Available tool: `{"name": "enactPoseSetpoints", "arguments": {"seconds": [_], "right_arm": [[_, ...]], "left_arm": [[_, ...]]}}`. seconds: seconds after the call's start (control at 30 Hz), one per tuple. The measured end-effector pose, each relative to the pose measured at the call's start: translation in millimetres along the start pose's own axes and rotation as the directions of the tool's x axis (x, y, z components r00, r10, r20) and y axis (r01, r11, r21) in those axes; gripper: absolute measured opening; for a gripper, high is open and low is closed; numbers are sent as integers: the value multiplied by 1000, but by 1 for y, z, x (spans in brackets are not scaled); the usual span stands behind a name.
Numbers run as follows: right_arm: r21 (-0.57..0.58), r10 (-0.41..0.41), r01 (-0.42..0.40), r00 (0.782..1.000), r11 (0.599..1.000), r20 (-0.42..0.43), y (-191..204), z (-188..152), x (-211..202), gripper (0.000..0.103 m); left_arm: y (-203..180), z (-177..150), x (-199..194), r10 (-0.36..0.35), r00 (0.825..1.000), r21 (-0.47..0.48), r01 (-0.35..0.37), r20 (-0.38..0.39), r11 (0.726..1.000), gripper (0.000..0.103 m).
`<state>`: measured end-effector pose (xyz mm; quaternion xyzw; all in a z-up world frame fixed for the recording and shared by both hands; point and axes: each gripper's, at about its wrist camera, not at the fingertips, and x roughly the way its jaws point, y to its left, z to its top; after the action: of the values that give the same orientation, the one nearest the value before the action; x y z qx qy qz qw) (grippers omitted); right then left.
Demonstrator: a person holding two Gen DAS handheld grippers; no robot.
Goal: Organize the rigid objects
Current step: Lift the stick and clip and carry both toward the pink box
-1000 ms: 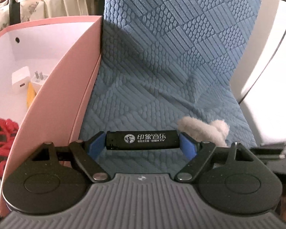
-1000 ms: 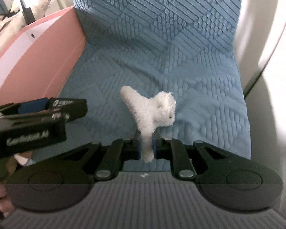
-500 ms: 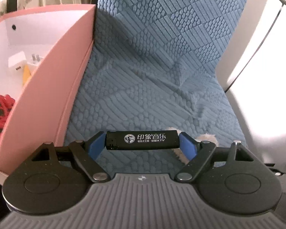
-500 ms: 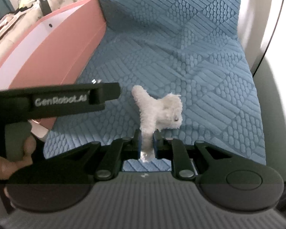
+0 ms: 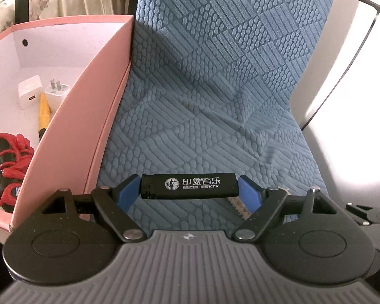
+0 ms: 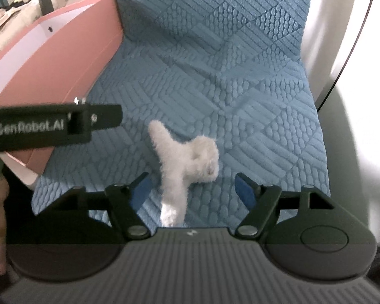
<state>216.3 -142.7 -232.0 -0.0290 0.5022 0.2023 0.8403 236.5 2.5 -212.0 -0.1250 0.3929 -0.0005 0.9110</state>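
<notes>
- The black lighter sits low in the centre of the left wrist view, clamped end to end between the blue pads of the left gripper, so it lies crosswise and its white print faces the camera: a round logo, Chinese characters, and "KTV" at the end of the smaller line.
- In the same view, the pink box fills the left of the frame, its open top showing two white chargers, a yellow item and a red-and-black tangle. Rigid things seem to be gathered there, so the lighter probably goes in next.
- The blue quilted cover spreads across the middle and top.
- In the right wrist view, the right gripper has its fingers spread wide, gripping nothing.
- The white plush toy is at lower centre between them, apparently on the cover; being soft, it is likely left out.
- At middle left, the other tool's body reads "GenRobot.AI".
</notes>
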Motion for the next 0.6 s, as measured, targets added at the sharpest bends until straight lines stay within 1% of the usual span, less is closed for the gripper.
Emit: {"name": "enactPoseSetpoints", "arguments": {"seconds": [0.1, 0.2, 0.27, 0.3, 0.5, 0.6], "right_arm": [[-3, 13, -13, 1000, 1000, 8, 0, 3, 3, 74], [-5, 11, -11, 1000, 1000, 3, 1, 4, 7, 66], [-1, 5, -5, 1000, 1000, -4, 0, 4, 9, 49], [2, 8, -8, 1000, 1000, -6, -1, 4, 9, 47], [14, -4, 3, 1000, 1000, 21, -1, 3, 5, 46], [29, 2, -2, 1000, 1000, 17, -2, 1, 3, 46]], "left_arm": [[-1, 0, 1, 3, 1000, 5, -3, 0, 1000, 86], [-1, 0, 2, 1, 1000, 6, -1, 2, 1000, 86], [-2, -1, 2, 0, 1000, 9, 0, 2, 1000, 86], [-3, -1, 2, -1, 1000, 11, 1, 3, 1000, 86], [-6, 1, -4, -16, 1000, 19, 16, 10, 1000, 86], [-8, 3, -8, -21, 1000, 21, 21, 12, 1000, 86]]}}
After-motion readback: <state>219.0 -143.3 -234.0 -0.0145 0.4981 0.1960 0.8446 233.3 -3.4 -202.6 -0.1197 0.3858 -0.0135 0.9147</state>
